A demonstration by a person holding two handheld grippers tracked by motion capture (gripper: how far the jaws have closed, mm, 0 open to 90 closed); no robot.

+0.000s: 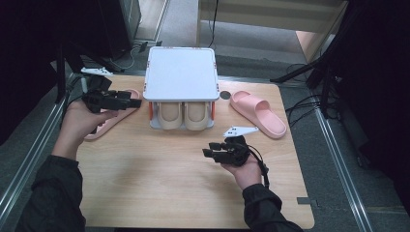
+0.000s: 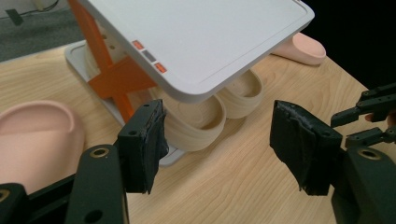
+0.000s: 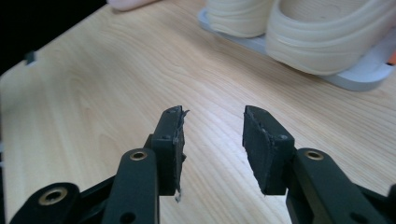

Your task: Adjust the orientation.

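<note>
While both grippers' jaws gape empty, cream slippers (image 1: 183,116) sit paired under the white rack (image 1: 181,72).

Rack (image 1: 181,72): white top and base, orange cross struts, small orange-grey-orange marks on its rim; the two slippers (image 1: 183,115) under it are cream-beige. Pink slipper far right (image 1: 257,112), another pink slipper far left (image 1: 118,113), both plain. Surface (image 1: 159,179) is light wood grain; both grippers, left (image 1: 137,103) and right (image 1: 207,152), are black, person's sleeves dark.
</note>
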